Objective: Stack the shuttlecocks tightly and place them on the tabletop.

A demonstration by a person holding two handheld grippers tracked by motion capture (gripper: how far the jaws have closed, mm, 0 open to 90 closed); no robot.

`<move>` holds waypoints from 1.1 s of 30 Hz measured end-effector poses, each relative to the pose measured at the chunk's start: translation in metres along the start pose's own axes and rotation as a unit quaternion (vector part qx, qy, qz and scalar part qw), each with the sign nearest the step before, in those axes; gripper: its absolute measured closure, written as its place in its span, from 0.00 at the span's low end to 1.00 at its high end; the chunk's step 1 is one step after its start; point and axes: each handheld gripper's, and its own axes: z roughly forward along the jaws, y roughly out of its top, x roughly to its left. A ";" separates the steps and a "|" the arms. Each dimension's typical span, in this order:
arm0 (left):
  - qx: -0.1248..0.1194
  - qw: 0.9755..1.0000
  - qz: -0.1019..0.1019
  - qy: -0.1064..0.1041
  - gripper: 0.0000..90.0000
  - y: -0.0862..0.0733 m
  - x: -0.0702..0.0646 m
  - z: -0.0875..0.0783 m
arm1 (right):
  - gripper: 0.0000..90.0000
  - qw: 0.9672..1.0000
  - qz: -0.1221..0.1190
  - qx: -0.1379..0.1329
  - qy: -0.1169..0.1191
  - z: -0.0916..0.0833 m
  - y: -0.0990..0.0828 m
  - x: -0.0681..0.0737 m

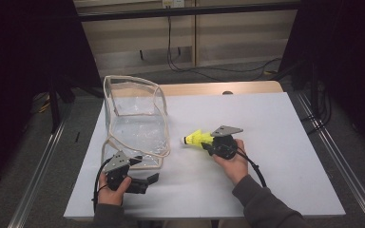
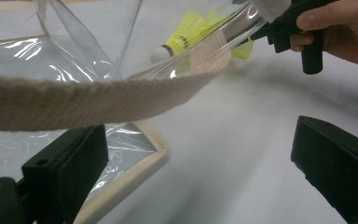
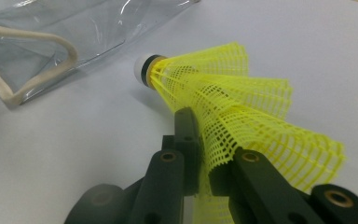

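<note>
While we hold the yellow shuttlecock (image 1: pixel 198 138) by the edge of its mesh skirt, the right tongs (image 3: pixel 204 154) are clenched on that skirt, with the white cork end pointing toward the clear bag (image 1: pixel 135 118). The shuttlecock hangs just above the tabletop (image 1: pixel 275 142), near the bag but outside it. Our left tongs (image 2: pixel 196 172) stand released, jaws wide apart, low at the bag's near corner, gripping nothing; the cloth strap (image 2: pixel 88 100) crosses just above them.

We judge three risks. The thin grip on flexible mesh may slip or crush the skirt if we swing quickly. The bag mouth, unsupported, may sag or fold shut, so the cork strikes the plastic wall and pushes the bag away. The loose strap may snag the skirt on entry.
</note>
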 end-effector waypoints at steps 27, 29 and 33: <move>-0.003 1.000 -0.001 0.002 0.04 0.000 -0.001 0.000 | 0.96 0.999 -0.003 0.007 0.047 -0.020 0.018 -0.008; -0.003 1.000 0.000 0.002 0.04 0.000 -0.001 0.000 | 0.96 0.999 -0.004 0.008 0.051 -0.023 0.020 -0.008; -0.003 1.000 -0.001 0.002 0.04 0.000 -0.001 0.000 | 0.97 0.998 -0.010 0.010 0.056 -0.027 0.026 -0.008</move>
